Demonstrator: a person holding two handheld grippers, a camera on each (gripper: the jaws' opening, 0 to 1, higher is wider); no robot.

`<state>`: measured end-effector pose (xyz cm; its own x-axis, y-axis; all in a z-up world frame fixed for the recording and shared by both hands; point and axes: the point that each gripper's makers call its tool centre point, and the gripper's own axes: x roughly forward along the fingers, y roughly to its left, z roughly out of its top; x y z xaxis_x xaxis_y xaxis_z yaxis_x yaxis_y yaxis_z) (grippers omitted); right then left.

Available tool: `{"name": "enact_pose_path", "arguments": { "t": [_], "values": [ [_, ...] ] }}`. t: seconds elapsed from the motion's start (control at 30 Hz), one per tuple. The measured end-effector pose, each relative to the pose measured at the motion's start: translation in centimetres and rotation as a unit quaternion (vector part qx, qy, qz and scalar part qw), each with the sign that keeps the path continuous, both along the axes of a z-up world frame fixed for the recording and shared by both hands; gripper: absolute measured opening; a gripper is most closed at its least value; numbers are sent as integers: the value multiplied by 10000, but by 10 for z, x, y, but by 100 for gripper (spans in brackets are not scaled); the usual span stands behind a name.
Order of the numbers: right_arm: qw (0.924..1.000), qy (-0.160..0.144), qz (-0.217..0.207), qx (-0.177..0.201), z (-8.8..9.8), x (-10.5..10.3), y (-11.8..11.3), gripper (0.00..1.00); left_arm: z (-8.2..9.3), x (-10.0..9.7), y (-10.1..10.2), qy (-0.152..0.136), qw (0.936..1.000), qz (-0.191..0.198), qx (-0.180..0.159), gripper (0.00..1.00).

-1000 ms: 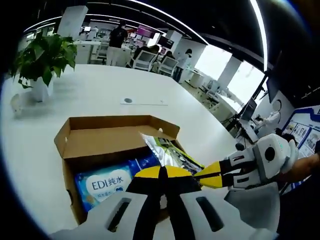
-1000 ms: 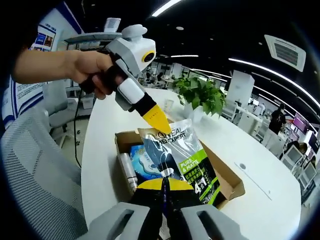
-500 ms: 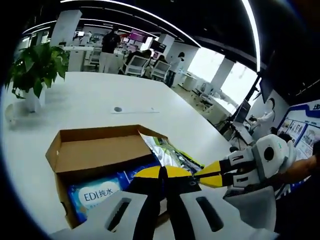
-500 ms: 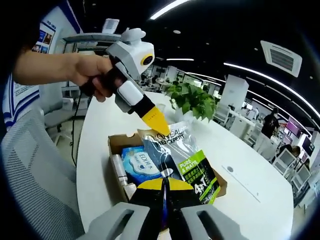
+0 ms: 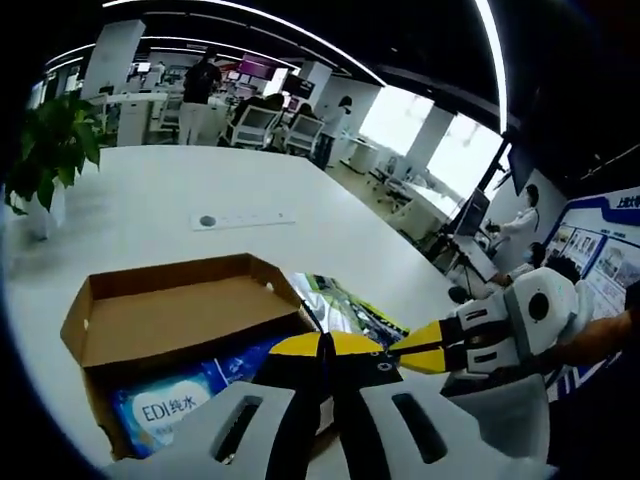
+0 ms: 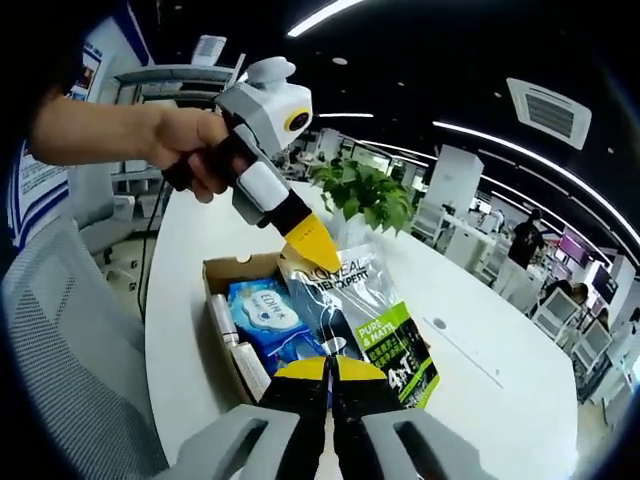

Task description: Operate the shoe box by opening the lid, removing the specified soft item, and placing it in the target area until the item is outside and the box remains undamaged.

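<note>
Right gripper view shows both grippers, right gripper (image 6: 328,362) and left gripper (image 6: 320,253), pinching opposite ends of the limp, crinkly grey-and-green plastic pouch (image 6: 362,322) above the open brown cardboard shoe box (image 6: 222,272); it looks light and slippery, best held by its sealed edges.

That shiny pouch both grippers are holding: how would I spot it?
Find the open cardboard box on the white table. Above it hangs a clear pouch with a green panel, unlike the blue wipes pack lying inside.

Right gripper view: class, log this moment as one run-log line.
box: open, on white table | pouch: lifted above box, held at both ends | left tool: shut on pouch | right tool: shut on pouch | wipes pack: in box
</note>
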<state>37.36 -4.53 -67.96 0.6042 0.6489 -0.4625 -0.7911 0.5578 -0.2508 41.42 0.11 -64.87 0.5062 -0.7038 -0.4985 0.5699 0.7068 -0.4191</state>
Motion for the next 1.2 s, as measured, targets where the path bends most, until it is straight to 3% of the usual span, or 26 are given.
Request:
{"name": "enact_pose_path", "arguments": {
  "t": [0.43,1.2],
  "values": [
    [9997,90,-211,-81,-14,1,-28,0,-16,4,-30,147,9994,-277,163,0],
    [9974,499,-492,-180,-59,7,-65,0,-60,15,-67,451,9956,-616,550,0]
  ]
}}
